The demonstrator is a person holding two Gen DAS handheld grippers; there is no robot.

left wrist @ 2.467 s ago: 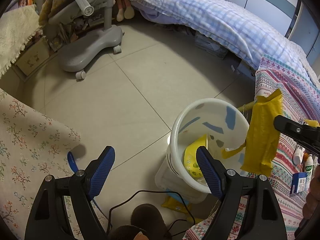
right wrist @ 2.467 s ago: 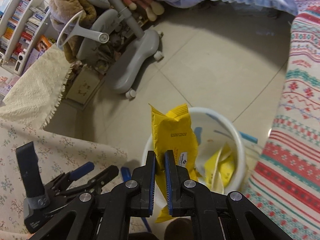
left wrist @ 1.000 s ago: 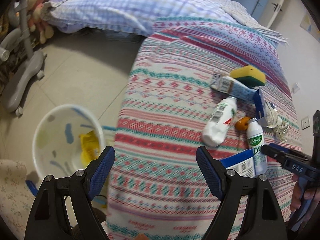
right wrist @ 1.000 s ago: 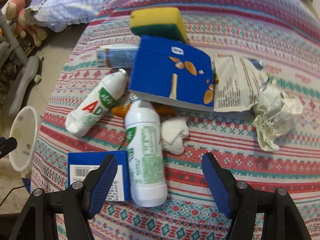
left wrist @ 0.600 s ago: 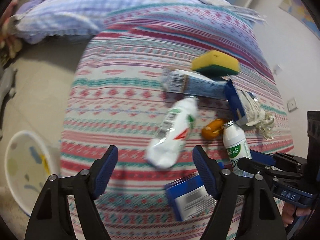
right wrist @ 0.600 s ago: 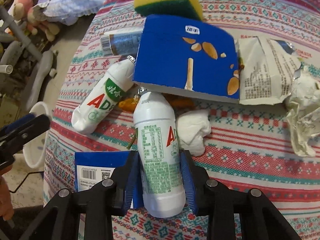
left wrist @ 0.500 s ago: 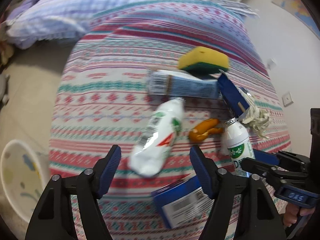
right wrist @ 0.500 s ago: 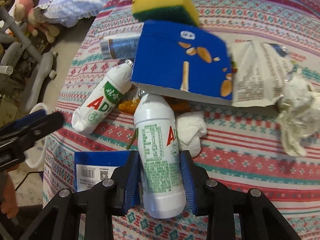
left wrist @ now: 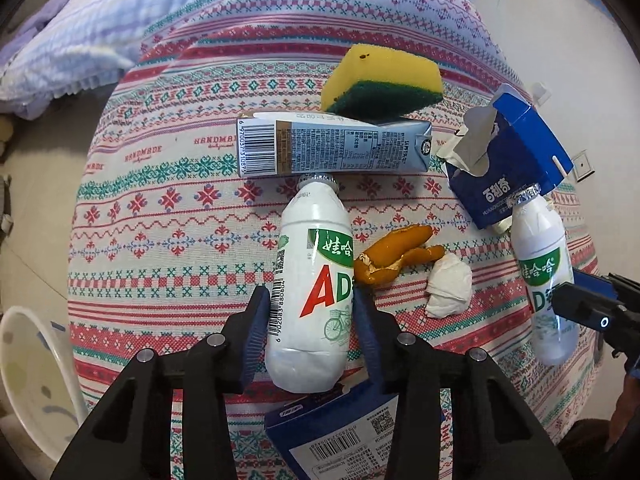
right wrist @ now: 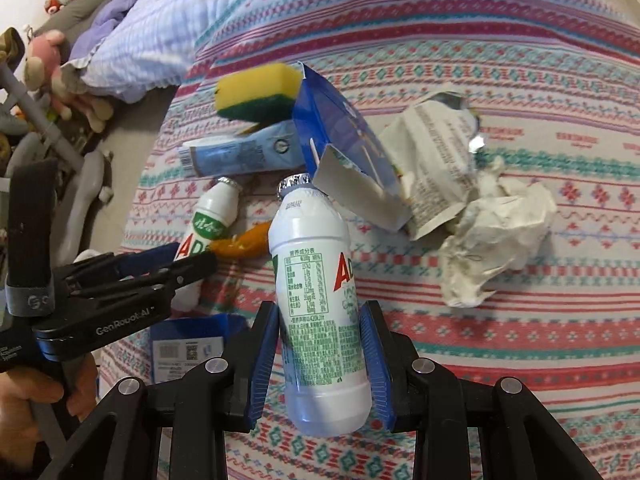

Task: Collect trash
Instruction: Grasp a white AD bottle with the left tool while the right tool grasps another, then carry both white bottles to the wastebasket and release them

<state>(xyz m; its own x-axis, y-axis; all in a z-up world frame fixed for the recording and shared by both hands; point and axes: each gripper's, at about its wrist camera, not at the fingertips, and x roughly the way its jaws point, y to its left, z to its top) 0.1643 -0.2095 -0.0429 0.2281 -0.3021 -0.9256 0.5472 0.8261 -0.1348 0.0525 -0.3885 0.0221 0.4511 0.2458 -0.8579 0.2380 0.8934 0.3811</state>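
Trash lies on a patterned tablecloth. A white AD drink bottle lies on it, pointing away from me. My left gripper has its closing jaws on both sides of this bottle, with the blue pads touching its lower half. My right gripper is shut on a second white AD bottle, held tilted just above the cloth. That bottle and the right gripper also show at the right edge of the left wrist view. The left gripper shows at the left of the right wrist view.
Around the bottles lie a yellow-green sponge, a grey-blue carton, an open blue box, orange peel, a tissue wad, another blue box, a wrapper and crumpled paper. A white bin stands on the floor at the left.
My left gripper swung from the bin over the table and closed around the left bottle. My right gripper shut on the other bottle and raised it a little.
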